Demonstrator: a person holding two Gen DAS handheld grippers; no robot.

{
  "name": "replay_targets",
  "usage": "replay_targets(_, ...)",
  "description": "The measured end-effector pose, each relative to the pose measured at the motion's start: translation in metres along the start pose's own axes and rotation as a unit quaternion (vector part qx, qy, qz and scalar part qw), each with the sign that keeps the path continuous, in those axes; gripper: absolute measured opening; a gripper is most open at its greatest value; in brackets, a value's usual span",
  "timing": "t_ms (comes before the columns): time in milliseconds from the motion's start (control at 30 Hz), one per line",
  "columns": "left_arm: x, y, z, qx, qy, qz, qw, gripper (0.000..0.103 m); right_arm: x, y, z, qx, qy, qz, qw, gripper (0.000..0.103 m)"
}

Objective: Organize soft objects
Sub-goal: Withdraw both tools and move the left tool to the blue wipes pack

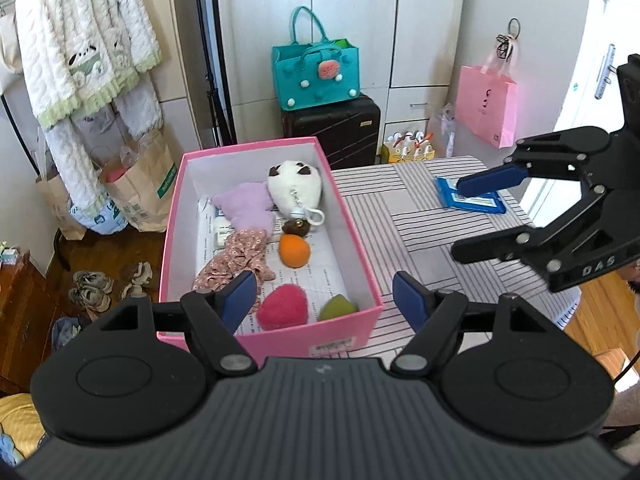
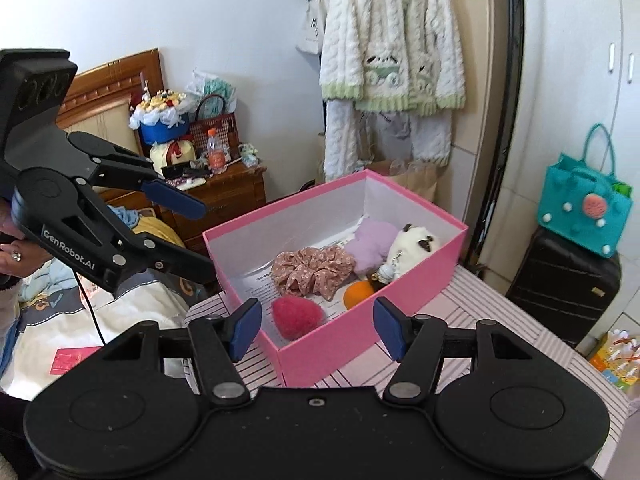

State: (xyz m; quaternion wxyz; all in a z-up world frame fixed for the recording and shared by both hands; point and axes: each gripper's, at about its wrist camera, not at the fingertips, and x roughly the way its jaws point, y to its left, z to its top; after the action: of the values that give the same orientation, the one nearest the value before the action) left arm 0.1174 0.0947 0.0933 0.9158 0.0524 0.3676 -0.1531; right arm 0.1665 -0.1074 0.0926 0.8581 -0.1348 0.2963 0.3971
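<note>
Sitting at the centre of both views, the pink box (image 1: 276, 340) on the striped desk (image 1: 420, 240) holds the soft toys: panda (image 1: 294, 190), purple plush (image 1: 248, 210), floral scrunchie (image 1: 240, 258), orange ball (image 1: 294, 251), pink heart (image 1: 282, 307). Left tool (image 1: 325, 298) and right tool (image 2: 316, 325) are both spread and empty

White wardrobe (image 1: 352, 20), wooden floor (image 1: 108, 248)

On my left gripper (image 2: 200, 240), the side plate reads "GenRobot.AI". On my right gripper (image 1: 460, 220), I read "DAS". Print on the paper sheet (image 1: 320, 268) lining the pink box (image 1: 280, 340) is illegible.
</note>
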Motion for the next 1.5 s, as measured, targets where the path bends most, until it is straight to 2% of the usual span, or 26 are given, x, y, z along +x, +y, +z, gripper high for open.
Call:
replay_targets(100, -0.008, -0.009, -0.004, 0.008, -0.005, -0.003, 0.9999, 0.075, -0.021, 0.004, -0.006, -0.003, -0.012, -0.007, 1.0, 0.068)
replay_targets(233, -0.019, -0.027, -0.019, 0.021, -0.019, -0.022, 0.9993, 0.086, -0.044, 0.012, -0.022, -0.019, -0.033, -0.038, 0.999, 0.069)
replay_targets(400, -0.023, -0.053, -0.039, 0.047, -0.023, -0.04, 0.9978, 0.087, -0.059, 0.013, -0.052, 0.007, -0.043, -0.055, 0.998, 0.069)
replay_targets(500, -0.022, -0.066, -0.05, 0.059, -0.021, -0.047, 0.997, 0.087, -0.068, 0.015, -0.072, 0.007, -0.045, -0.079, 0.996, 0.07)
replay_targets(567, -0.021, -0.074, -0.056, 0.064, -0.022, -0.055, 0.9962, 0.094, -0.074, 0.015, -0.084, 0.011, -0.043, -0.097, 0.994, 0.071)
replay_targets(700, -0.007, -0.089, -0.062, 0.073, -0.014, -0.062, 0.9953, 0.096, -0.083, 0.012, -0.11, 0.019, -0.034, -0.131, 0.991, 0.071)
replay_targets(867, 0.012, -0.098, -0.06, 0.058, -0.01, -0.091, 0.9941, 0.096, -0.087, 0.002, -0.141, 0.026, -0.021, -0.19, 0.981, 0.073)
replay_targets(1100, 0.047, -0.119, -0.049, 0.053, -0.042, -0.106, 0.9921, 0.096, -0.085, -0.03, -0.171, 0.085, -0.019, -0.186, 0.979, 0.079)
replay_targets(1267, 0.077, -0.139, -0.037, 0.06, -0.047, -0.127, 0.989, 0.096, -0.076, -0.051, -0.186, 0.092, -0.025, -0.207, 0.974, 0.081)
replay_targets(1400, 0.1, -0.147, -0.023, 0.045, -0.043, -0.141, 0.988, 0.097, -0.069, -0.071, -0.192, 0.092, -0.035, -0.215, 0.972, 0.082)
replay_targets(1500, 0.119, -0.152, -0.012, 0.036, -0.046, -0.149, 0.9871, 0.099, -0.062, -0.087, -0.194, 0.093, -0.045, -0.215, 0.971, 0.088)
